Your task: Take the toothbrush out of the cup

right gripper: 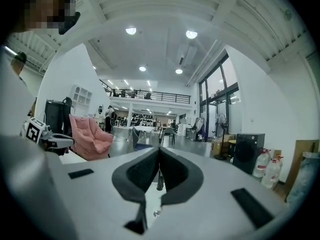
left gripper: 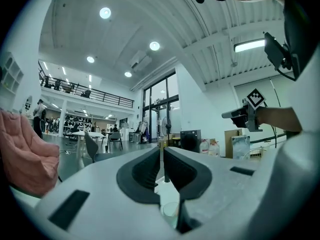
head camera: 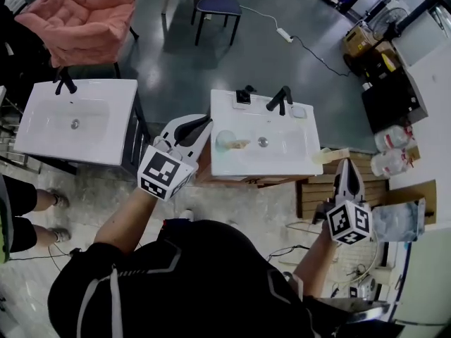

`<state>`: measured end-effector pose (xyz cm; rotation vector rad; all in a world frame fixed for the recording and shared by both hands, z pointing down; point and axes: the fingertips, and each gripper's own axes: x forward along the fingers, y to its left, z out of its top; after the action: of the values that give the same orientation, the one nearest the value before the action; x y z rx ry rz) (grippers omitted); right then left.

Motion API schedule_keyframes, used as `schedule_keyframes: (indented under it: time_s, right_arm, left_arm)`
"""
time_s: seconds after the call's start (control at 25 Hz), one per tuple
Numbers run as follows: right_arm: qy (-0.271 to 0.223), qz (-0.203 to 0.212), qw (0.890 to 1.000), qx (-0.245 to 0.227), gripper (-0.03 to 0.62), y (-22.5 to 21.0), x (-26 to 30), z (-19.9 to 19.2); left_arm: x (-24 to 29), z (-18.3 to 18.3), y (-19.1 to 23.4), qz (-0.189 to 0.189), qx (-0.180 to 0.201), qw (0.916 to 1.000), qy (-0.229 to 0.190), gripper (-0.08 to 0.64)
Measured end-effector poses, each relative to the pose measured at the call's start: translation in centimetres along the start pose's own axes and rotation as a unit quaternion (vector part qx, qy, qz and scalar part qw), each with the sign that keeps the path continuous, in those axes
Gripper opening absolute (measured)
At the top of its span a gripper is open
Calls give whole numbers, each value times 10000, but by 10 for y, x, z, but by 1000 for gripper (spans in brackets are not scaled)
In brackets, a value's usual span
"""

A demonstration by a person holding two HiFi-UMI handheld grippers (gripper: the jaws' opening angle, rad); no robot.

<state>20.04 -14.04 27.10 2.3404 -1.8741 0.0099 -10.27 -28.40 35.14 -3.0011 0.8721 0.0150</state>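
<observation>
A clear cup stands in the basin of the white middle sink, left of the drain. The toothbrush sticks out of the cup toward the right. My left gripper hovers at the sink's left front corner, close to the cup, jaws shut and empty. In the left gripper view the cup shows low in the gap under the shut left gripper. My right gripper hangs off the sink's right front corner, shut on nothing. The right gripper looks level across the basin at the black faucet.
A second white sink stands to the left, with a pink armchair behind it. A blue chair and a floor cable lie beyond. Wooden pallets and water jugs sit right. Someone's legs stand at the left edge.
</observation>
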Motion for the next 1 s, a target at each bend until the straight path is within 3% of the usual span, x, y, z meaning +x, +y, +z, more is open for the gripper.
schedule_keyframes:
  time_s: [0.32,0.56,1.0]
  right_arm:
    - [23,339,9994,-57,6,-16,38,-13]
    - [-103,742,9971,94,6,-61,74,-27]
    - [-240,1417,9894,187,17,-146,123,-39]
  left_arm:
    - [5,-16,-2,352,-164,9992,80,31]
    - [29,-17,-17,899,-11,9958,159,32]
    - [88,-15,-44,1650,-155,9859,240,32]
